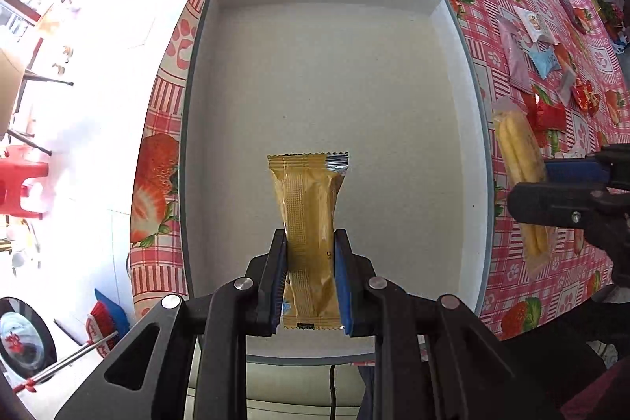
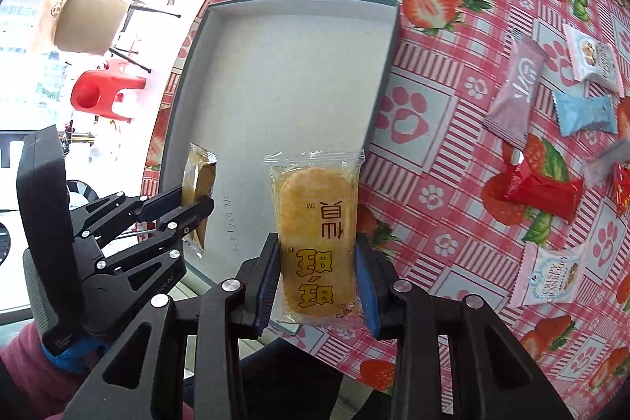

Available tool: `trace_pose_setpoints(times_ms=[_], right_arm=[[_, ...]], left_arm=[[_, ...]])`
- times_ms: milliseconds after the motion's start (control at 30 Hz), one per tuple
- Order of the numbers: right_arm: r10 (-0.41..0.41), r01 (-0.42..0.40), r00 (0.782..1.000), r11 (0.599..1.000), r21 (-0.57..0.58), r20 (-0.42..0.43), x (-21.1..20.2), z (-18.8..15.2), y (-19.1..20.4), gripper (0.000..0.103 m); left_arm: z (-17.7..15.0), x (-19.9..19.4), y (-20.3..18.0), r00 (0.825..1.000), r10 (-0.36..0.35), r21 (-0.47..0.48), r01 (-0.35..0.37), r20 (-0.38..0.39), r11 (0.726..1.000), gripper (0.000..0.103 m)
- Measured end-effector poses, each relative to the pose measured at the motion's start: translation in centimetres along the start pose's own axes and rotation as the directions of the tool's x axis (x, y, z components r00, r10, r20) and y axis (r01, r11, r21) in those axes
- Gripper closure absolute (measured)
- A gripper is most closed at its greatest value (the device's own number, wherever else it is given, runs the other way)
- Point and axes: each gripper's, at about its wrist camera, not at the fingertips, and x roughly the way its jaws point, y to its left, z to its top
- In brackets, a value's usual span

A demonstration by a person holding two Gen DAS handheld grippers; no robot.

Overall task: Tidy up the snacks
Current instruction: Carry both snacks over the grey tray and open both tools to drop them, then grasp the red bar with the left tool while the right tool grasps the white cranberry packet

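Both grippers are loaded: the left gripper (image 1: 310, 278) clamps a brown wafer packet (image 1: 309, 223) over the near part of the grey box (image 1: 474, 128), while the right gripper (image 2: 318, 286) pinches a clear rice cracker packet (image 2: 315, 231) just right of the box's right wall. Loose snacks (image 2: 551, 128) lie further right on the tablecloth (image 2: 433, 128). Risks, I judge: the cracker could snap under the squeeze, catch the wall on crossing, or the grippers could collide over the box.
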Motion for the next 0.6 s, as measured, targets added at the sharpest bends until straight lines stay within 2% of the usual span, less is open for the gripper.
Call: trace_pose_setpoints(times_ms=[267,333,367,400,433,467,500,600], right_arm=[[0.029,-0.03,0.998,1.0,-0.009,-0.054,2.5,1.0,1.9,0.066],[0.027,-0.027,0.998,1.0,0.002,-0.063,3.0,1.1,1.9,0.065],[0.03,-0.029,0.997,0.999,0.014,-0.071,3.2,1.2,1.8,0.064],[0.033,-0.031,0.997,0.999,0.029,-0.077,3.3,1.2,1.6,0.05],[0.031,-0.028,0.997,0.999,0.043,-0.076,3.3,1.1,1.2,0.029],[0.023,-0.019,0.997,0.998,0.057,-0.07,3.2,1.1,0.9,0.021],[0.014,-0.01,0.998,0.997,0.071,-0.059,2.9,1.0,0.4,0.014],[-0.015,0.021,0.999,0.99,0.14,-0.043,2.0,0.7,-1.8,0.013]], left_arm=[[-0.9,1.2,1.1,0.999,0.037,-0.008,-0.037,-0.02,0.999,0.078],[-1.0,1.3,0.9,0.998,0.061,0.011,-0.061,-0.021,0.998,0.072],[-1.0,1.4,0.7,0.997,0.067,0.019,-0.067,-0.025,0.998,0.061],[-1.0,1.5,0.6,0.997,0.074,0.023,-0.073,-0.027,0.997,0.045],[-1.0,1.4,0.6,0.997,0.079,0.026,-0.078,-0.024,0.997,0.04],[-0.9,1.2,0.4,0.997,0.081,0.029,-0.08,-0.017,0.996,0.035],[-0.8,1.1,0.2,0.997,0.082,0.033,-0.081,-0.012,0.996,0.034],[-0.1,0.5,-0.3,0.997,0.078,0.05,-0.078,0.0,0.996,0.032]])
